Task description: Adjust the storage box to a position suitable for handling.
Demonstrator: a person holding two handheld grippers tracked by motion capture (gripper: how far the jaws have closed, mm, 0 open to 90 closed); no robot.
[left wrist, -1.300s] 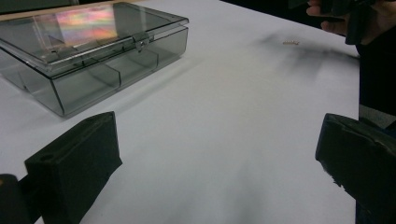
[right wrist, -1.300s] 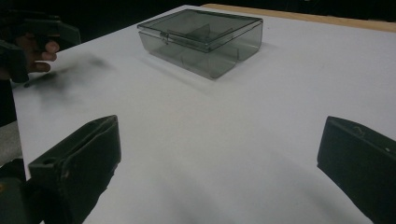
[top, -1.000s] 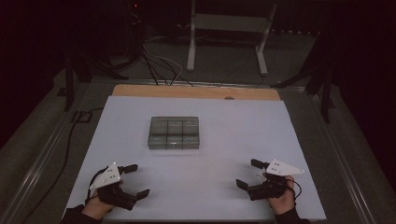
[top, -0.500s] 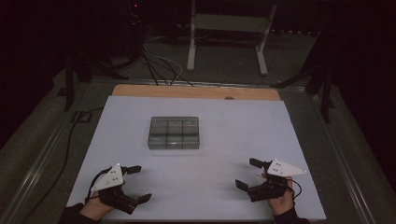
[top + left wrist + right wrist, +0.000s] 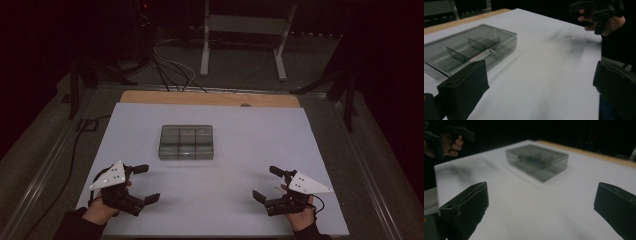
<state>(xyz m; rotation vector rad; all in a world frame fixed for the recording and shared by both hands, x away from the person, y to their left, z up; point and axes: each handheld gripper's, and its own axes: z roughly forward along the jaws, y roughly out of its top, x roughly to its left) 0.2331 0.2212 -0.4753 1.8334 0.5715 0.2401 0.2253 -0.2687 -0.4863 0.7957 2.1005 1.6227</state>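
Note:
A clear grey plastic box (image 5: 186,142) with inner dividers and a shut lid lies in the middle of the white table (image 5: 235,125). The box also appears at the left in the left gripper view (image 5: 471,48) and at centre in the right gripper view (image 5: 537,161). My left gripper (image 5: 146,184) rests near the front left corner, open and holding nothing. My right gripper (image 5: 267,182) sits near the front right, open as well, jaws wide apart. Both point inward toward the table's middle, well short of the box.
A wooden strip (image 5: 210,98) runs along the table's far edge. Beyond it stand a metal frame (image 5: 240,40) and cables (image 5: 170,70) on a dark floor. A small speck (image 5: 567,36) lies on the table near the right hand.
The left gripper has slid slightly toward the front edge and turned a little. The right gripper has barely shifted. Both stay open.

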